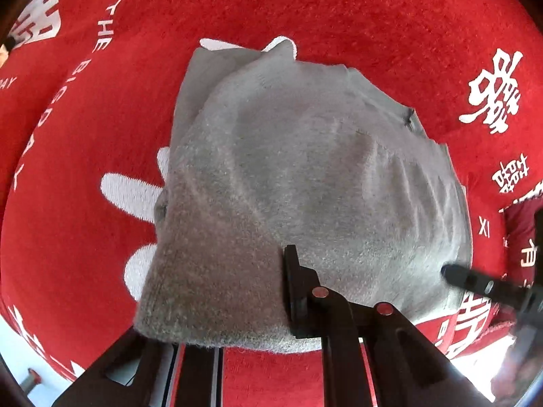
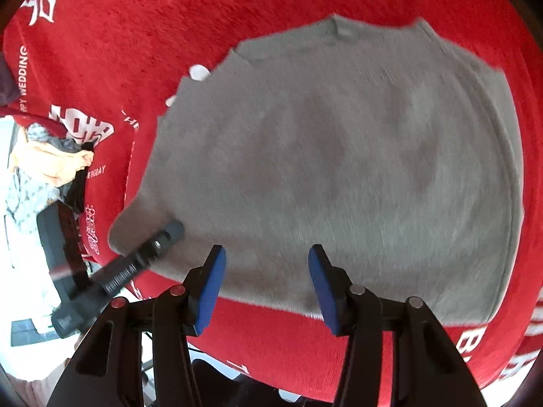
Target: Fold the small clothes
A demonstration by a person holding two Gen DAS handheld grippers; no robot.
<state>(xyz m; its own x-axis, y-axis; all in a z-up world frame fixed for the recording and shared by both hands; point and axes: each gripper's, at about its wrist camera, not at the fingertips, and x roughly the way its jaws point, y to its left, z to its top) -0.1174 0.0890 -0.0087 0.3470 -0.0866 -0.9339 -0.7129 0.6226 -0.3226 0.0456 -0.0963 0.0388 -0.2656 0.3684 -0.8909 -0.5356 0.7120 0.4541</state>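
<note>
I have a grey garment (image 1: pixel 298 183) lying folded on a red cloth (image 1: pixel 339 17) printed with white letters and characters. In my left wrist view the garment fills the middle of the picture, its near edge raised and fuzzy close to the lens, its far end showing a paler inner layer and a seam.

My left hand-held gripper (image 1: pixel 292 291) is pinched almost shut on the near edge of the garment. One black finger (image 1: pixel 295 285) lies on top of the fabric; the other is hidden under the fold, so I cannot see it. In the right wrist view the same gripper (image 2: pixel 169 234) comes in from the left as a dark bar with its tip pressed into the garment's near left corner, which is lifted slightly off the cloth.

My right hand-held gripper (image 2: pixel 268 281) hangs about half open over the near edge of the garment (image 2: pixel 339 156). Its blue pads (image 2: pixel 210 288) stand apart with grey fabric showing between them, and I see nothing clamped. This picture is blurred, so I cannot tell whether the pads touch the fabric. From the left wrist view its dark tip (image 1: pixel 454 273) shows at the garment's right near side.

At the far left of the right view a pile of clothes (image 2: pixel 44 166), pale, orange and patterned, lies beyond the edge of the red cloth (image 2: pixel 152 17).
</note>
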